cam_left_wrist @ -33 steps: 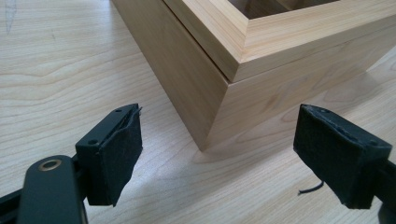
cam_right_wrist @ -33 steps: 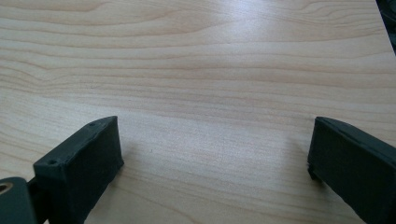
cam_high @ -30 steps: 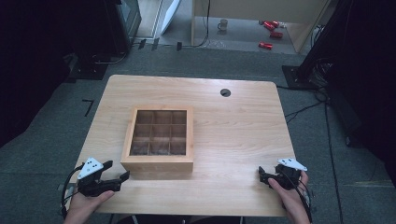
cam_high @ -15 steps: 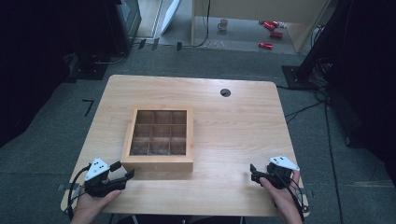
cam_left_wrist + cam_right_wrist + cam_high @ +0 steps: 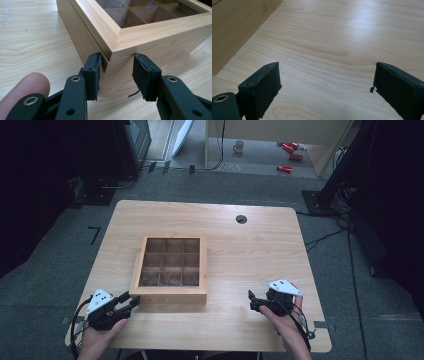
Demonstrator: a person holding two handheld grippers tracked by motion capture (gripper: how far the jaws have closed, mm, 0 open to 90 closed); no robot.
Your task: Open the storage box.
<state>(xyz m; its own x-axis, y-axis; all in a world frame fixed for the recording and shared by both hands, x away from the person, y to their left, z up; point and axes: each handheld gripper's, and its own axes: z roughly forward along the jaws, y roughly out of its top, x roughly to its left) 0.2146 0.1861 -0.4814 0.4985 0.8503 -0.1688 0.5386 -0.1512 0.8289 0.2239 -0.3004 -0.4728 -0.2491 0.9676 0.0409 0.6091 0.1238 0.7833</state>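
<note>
A: Start with the biggest thing. What are we working on?

B: A light wooden table [image 5: 250, 245], with a round cable hole [image 5: 241, 219] near its far edge. Left of centre sits a wooden box [image 5: 170, 292] with a glass-paned lid [image 5: 150, 15], nine compartments showing through the pane.

A: And the left gripper [image 5: 131, 301]?

B: It is at the box's near left corner. In the left gripper view [image 5: 116, 75] the jaws stand a moderate way apart, straddling that corner just under the lid's edge. One pad [image 5: 95, 75] lies against the box's left side; the other pad [image 5: 142, 75] is just off the front face, and I cannot tell if it touches. A fingertip [image 5: 27, 92] of the person's hand shows at the lower left.

A: The right gripper [image 5: 252, 301]?

B: Well apart from the box, over bare tabletop to its right, held in the right hand [image 5: 285, 325]. In the right gripper view [image 5: 325, 82] its jaws are spread wide with nothing between them, and the box's side [image 5: 234, 27] shows at the upper left.

A: Anything else around?

B: On the floor beyond the table, a mug [image 5: 239, 146] and some red objects [image 5: 290, 155], too small to name.
</note>
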